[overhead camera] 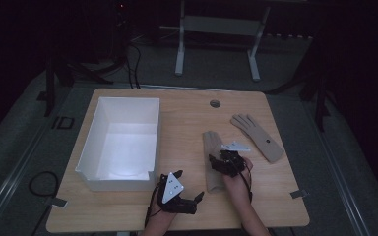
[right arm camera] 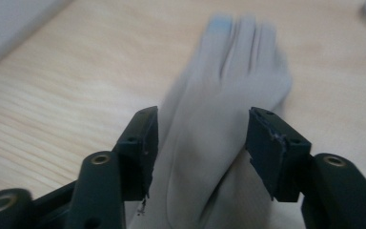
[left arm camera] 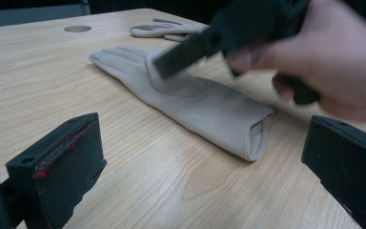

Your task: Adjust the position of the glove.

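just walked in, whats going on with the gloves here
A person works at a wooden table with a claw in each hand. The right claw hangs open over the nearer beige glove, which lies flat between its jaws. The left claw waits open beside it. A second glove and a white box lie nearby.

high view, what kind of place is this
Probably a lab or test room set up for recording, not a home: a bare wooden table on grey carpet, cables on the floor, a metal desk frame behind, and dark surroundings.
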Demonstrator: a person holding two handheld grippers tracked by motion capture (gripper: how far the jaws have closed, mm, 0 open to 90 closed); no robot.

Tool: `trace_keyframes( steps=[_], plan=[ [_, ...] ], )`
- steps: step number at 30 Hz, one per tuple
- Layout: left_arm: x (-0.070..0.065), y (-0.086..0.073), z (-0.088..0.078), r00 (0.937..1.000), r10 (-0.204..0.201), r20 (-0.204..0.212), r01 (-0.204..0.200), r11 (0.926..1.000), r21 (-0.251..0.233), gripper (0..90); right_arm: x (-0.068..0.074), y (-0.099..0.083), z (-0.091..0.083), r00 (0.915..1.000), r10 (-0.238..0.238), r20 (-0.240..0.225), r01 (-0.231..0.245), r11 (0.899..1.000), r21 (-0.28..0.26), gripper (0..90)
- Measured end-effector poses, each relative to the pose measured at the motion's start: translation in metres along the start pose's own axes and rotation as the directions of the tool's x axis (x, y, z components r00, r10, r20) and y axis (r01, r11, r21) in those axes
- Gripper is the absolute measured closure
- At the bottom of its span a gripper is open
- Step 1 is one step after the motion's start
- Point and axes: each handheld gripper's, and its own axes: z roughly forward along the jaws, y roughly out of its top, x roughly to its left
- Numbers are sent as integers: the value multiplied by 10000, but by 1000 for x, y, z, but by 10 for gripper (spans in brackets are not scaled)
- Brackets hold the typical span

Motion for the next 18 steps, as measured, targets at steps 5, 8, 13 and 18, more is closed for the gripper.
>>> trace_keyframes(
  steps=[5,8,13,18],
  plan=[
    [0,0,0,10000,-2,-16,2,10000,29,6,-19,22,-22,9972,-740,-117,733,9960,-516,506],
    [0,0,0,10000,-11,-13,11,10000,30,6,-41,35,-31,9961,-830,-305,802,9933,-837,532],
    [0,0,1,10000,-18,-24,18,10000,23,6,-76,56,-41,9928,-1164,-279,1129,9879,-1064,528],
    [1,0,0,10000,-65,-6,65,10000,-1,6,-116,61,-43,9847,-1707,-365,1674,9827,-796,538]
  ],
)
